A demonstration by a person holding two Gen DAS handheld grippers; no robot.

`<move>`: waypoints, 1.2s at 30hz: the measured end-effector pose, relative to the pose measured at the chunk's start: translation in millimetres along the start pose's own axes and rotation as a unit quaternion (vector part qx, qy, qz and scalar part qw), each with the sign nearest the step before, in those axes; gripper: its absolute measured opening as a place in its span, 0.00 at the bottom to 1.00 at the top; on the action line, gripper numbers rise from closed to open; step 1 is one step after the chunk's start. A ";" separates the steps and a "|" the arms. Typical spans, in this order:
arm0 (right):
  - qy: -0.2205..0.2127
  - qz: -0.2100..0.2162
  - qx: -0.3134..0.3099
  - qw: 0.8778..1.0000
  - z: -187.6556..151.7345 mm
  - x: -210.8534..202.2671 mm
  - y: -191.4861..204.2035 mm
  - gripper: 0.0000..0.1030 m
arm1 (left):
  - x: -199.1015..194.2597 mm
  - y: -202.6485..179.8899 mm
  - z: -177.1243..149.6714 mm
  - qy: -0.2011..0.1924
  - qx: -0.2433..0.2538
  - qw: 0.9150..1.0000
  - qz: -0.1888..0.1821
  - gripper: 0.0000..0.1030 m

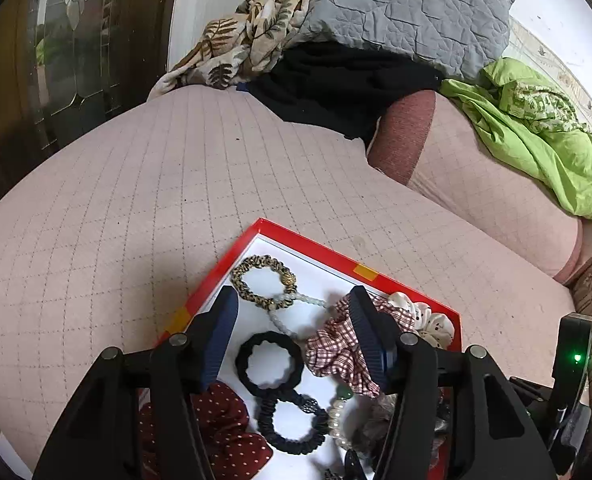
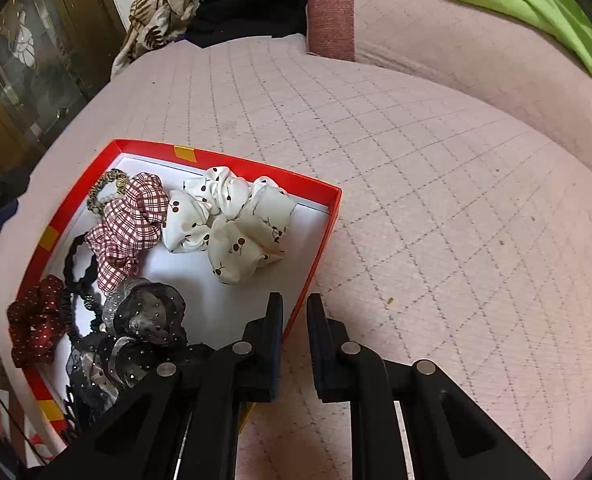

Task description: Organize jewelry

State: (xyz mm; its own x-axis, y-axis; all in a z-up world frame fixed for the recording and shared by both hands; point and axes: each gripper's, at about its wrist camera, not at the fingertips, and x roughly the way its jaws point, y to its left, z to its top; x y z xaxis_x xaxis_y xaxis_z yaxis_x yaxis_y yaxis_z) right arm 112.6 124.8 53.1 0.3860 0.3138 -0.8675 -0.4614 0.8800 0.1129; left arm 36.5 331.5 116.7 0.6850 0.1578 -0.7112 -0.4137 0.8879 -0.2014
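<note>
Your left gripper (image 1: 292, 300) hangs over the shallow red cardboard box (image 1: 324, 249) on the pink quilted bed cover (image 1: 136, 200), fingers spread wide with nothing between — framing the thick black hair tie (image 1: 269, 363), likely your next pick. Your right gripper (image 2: 295, 308) straddles the box's right wall, fingers a narrow gap apart — probably steadying it, not clamped.

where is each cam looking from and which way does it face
Left wrist: sits on the left gripper, above the red box, facing across the bed to the pillows; both open fingers show.
Right wrist: sits on the right gripper, straddling the box's right wall, facing over the bedspread; narrowly parted fingers show.
Shared: the box, the plaid scrunchie, the cherry scrunchie.
</note>
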 end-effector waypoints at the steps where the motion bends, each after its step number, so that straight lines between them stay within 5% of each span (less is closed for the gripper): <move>1: -0.001 -0.006 -0.001 1.000 0.5 0.5 1.1 0.13 | 0.0 0.1 0.5 0.000 0.000 1.000 -0.002 0.55; 8: -0.020 0.006 0.009 1.000 -5.5 -13.8 -3.7 0.19 | -6.3 -5.3 -2.1 -0.016 0.022 0.999 0.018 0.57; 15: -0.066 0.019 0.042 0.997 -42.3 -69.0 -31.4 0.40 | -33.6 -28.6 -18.6 -0.078 0.070 0.991 0.085 0.75; 17: -0.079 0.009 0.040 0.996 -61.3 -85.4 -37.3 0.46 | -49.8 -40.0 -27.7 -0.113 0.082 0.984 0.112 0.77; 20: -0.094 0.002 0.042 0.995 -88.9 -104.0 -45.4 0.54 | -83.6 -59.6 -44.0 -0.193 0.089 0.967 0.142 0.96; 25: -0.100 -0.008 0.041 0.994 -128.6 -124.4 -60.8 0.54 | -131.0 -86.6 -74.8 -0.275 0.090 0.946 0.147 1.00; 30: -0.110 -0.014 0.030 0.993 -152.1 -139.8 -62.5 0.55 | -139.6 -100.1 -105.4 -0.223 0.093 0.962 0.125 1.00; 36: -0.127 -0.015 0.016 0.992 -170.5 -154.6 -56.9 0.60 | -136.8 -111.9 -134.1 -0.176 0.112 0.971 0.119 1.00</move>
State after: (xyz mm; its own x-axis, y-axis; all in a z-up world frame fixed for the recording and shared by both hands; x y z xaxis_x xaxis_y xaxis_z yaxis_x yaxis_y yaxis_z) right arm -57.0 -34.7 98.2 0.5895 0.3638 -0.7212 -0.4231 0.8996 0.1079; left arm -91.4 152.6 146.3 0.7655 0.4723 -0.4369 -0.4709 0.8740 0.1198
